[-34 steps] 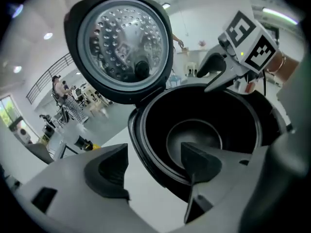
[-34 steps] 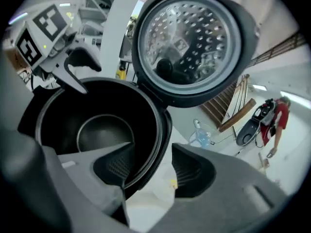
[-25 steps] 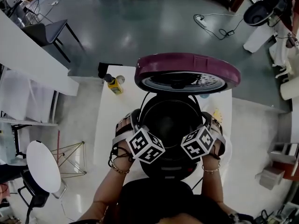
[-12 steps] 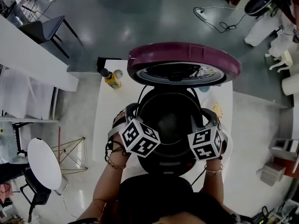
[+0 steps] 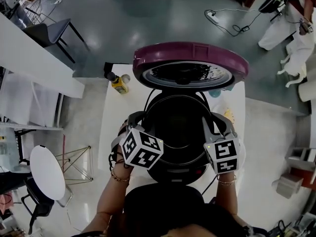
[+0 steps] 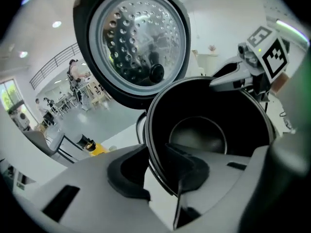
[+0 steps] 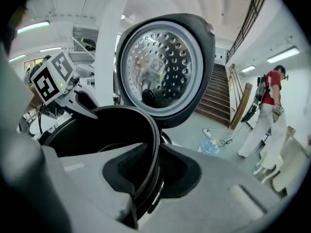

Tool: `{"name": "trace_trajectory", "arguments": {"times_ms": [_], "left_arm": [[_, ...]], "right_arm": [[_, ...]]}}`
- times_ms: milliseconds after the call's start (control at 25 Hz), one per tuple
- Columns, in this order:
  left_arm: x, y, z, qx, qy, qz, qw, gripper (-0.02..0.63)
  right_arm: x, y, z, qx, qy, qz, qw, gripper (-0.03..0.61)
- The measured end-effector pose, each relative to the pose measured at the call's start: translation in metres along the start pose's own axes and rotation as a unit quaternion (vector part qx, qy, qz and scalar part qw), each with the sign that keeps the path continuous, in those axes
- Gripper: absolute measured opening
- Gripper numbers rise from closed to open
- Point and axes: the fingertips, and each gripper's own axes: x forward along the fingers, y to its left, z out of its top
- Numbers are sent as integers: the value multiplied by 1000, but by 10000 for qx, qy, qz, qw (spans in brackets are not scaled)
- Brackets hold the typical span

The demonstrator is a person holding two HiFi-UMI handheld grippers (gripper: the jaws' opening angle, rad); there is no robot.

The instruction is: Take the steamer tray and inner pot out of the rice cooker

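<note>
Left tongs [image 6: 161, 174] and right tongs [image 7: 146, 178] are closing on the inner pot [image 5: 177, 132] rim, pinching it on opposite sides so it should lift level. It sits in the rice cooker [image 5: 177, 174] on the table [image 5: 116, 127]. The lid [image 5: 190, 58] is tipped open behind, so the way up looks clear.

The inner pot [image 5: 177, 130] sits in the rice cooker [image 5: 180, 174] on the table [image 5: 114, 127], lid [image 5: 190, 58] raised behind, bottle [image 5: 120, 88] far left.

– What colour is the rice cooker [image 5: 183, 174]?
– Black body, magenta lid [image 5: 190, 53]. The lid's inner plate [image 6: 138, 38] is silver, dotted with holes.
– And the inner pot [image 5: 177, 127]?
– Black. Left of the rice cooker, a yellow bottle [image 5: 120, 87] stands on a white table [image 5: 113, 132].
</note>
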Motion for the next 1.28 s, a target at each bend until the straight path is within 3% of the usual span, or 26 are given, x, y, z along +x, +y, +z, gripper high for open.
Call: {"name": "trace_trajectory", "arguments": {"times_ms": [240,600,960,1280], "left_arm": [[-26,2,9,-621,-350,-117,9974,80],[-78,4,16,-1092,-965,501,9881,57],[-147,-8,23,-1455,-1845,988,9670,35],[-217,-27,15,-1859,-2596,1514,9355,31]], "right_arm": [[-19,-2,20,345,-395,53,9986,48],[-67,11,43,510,-1420,197,9883,32],[-116,28,62,282,-2261,410,9728,31],[-173,49,88,-71,-3043,574,9508,31]]}}
